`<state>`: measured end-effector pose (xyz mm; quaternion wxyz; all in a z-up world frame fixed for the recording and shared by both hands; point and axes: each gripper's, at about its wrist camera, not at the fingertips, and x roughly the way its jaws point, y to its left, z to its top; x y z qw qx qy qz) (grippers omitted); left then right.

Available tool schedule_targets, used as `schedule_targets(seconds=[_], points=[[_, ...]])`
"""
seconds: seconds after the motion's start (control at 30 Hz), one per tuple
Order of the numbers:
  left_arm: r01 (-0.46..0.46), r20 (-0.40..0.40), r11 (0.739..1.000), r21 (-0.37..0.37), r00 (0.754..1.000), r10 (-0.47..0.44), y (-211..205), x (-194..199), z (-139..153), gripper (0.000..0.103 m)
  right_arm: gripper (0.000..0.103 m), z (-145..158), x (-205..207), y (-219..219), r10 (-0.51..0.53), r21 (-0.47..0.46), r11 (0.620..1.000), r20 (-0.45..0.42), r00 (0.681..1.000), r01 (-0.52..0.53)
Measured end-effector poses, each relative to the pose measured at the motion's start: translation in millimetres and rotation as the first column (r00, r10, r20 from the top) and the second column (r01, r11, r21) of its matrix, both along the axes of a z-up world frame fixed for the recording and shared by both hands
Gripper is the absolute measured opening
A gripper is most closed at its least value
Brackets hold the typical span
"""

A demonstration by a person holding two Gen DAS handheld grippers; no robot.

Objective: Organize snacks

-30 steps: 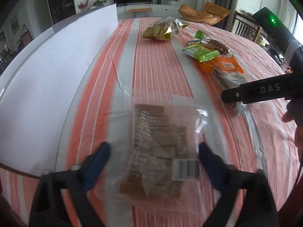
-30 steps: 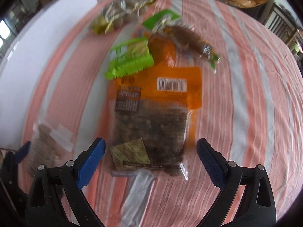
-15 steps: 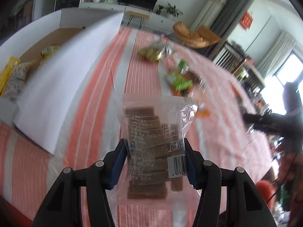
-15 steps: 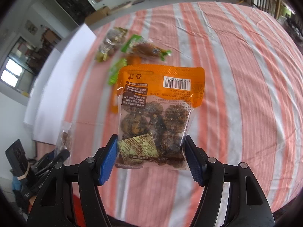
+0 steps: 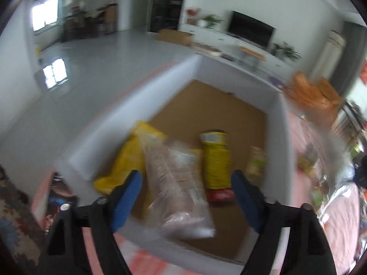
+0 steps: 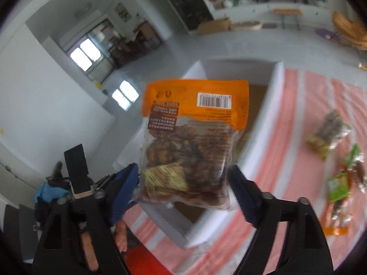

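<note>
My left gripper [image 5: 185, 197] hangs open above the white box [image 5: 282, 137]. The clear bag of brown bars [image 5: 176, 188] is blurred between and below its fingers, free of both pads, over the box's brown floor. My right gripper [image 6: 183, 188] is shut on the orange-topped bag of dark snacks [image 6: 190, 137] and holds it in the air over the near corner of the white box [image 6: 263, 123]. Yellow packs [image 5: 215, 158] lie inside the box.
Several snack packs remain on the orange-striped tablecloth [image 6: 298, 160]: a clear yellowish bag [image 6: 328, 130] and green packs [image 6: 339, 183]. The left gripper's black handle [image 6: 78, 169] shows at the lower left in the right wrist view. Grey floor lies beyond the box.
My left gripper swung over the box and opened, letting go of the clear bag. My right gripper carried the orange bag from the table toward the box.
</note>
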<state>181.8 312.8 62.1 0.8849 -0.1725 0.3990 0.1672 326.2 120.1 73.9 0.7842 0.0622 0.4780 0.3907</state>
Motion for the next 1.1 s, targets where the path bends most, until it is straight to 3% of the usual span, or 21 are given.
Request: schedule_targets(seconds=[0.07,0.17,0.27,0.33,0.4,0.47,0.5,0.57,0.6,0.7,0.77,0.97,1.1], points=[[-0.02,0.023,1.0,-0.015,1.0,0.021,9,-14,-4,0.087,0.087,-14,5,16,0.007,-0.03,1.0,-0.03,1.0,-0.008],[-0.029,0.083,0.999,-0.036,0.996,0.032,0,-40,-5,0.089,0.087,-31,4,-2,-0.04,-0.051,0.998,0.028,0.999,0.041],[0.068,0.136,0.996,-0.056,0.989,-0.06,-38,-57,-3,0.089,0.087,-53,-7,-51,-0.104,-0.137,0.983,0.143,0.984,0.124],[0.176,0.178,0.982,-0.067,0.971,-0.162,-78,-68,2,0.09,0.087,-69,-24,-95,-0.142,-0.211,0.958,0.236,0.961,0.193],[0.324,0.217,0.943,-0.073,0.928,-0.302,-130,-79,6,0.095,0.087,-96,-34,-154,-0.198,-0.3,0.905,0.327,0.924,0.3],[0.445,0.24,0.893,-0.065,0.876,-0.419,-176,-83,7,0.103,0.087,-124,-42,-217,-0.278,-0.362,0.838,0.36,0.89,0.408],[0.509,0.245,0.858,-0.064,0.842,-0.481,-203,-85,3,0.103,0.087,-136,-47,-251,-0.328,-0.38,0.805,0.354,0.876,0.456],[0.584,0.217,0.809,-0.074,0.801,-0.558,-242,-79,-10,0.103,0.087,-155,-52,-305,-0.43,-0.398,0.747,0.321,0.844,0.532],[0.602,0.175,0.795,-0.072,0.793,-0.584,-263,-71,-24,0.103,0.087,-164,-55,-332,-0.482,-0.401,0.718,0.303,0.822,0.569],[0.597,0.053,0.8,-0.064,0.802,-0.595,-296,-46,-66,0.103,0.087,-179,-64,-397,-0.614,-0.387,0.636,0.271,0.741,0.668],[0.567,-0.014,0.823,-0.045,0.823,-0.568,-304,-32,-93,0.103,0.087,-183,-62,-416,-0.651,-0.385,0.602,0.27,0.709,0.699],[0.489,-0.105,0.87,0.064,0.87,-0.481,-292,6,-127,0.102,0.088,-184,-56,-419,-0.665,-0.369,0.591,0.279,0.692,0.717],[0.48,-0.129,0.872,0.094,0.875,-0.467,-289,18,-133,0.103,0.092,-185,-53,-416,-0.664,-0.36,0.587,0.298,0.686,0.725]])
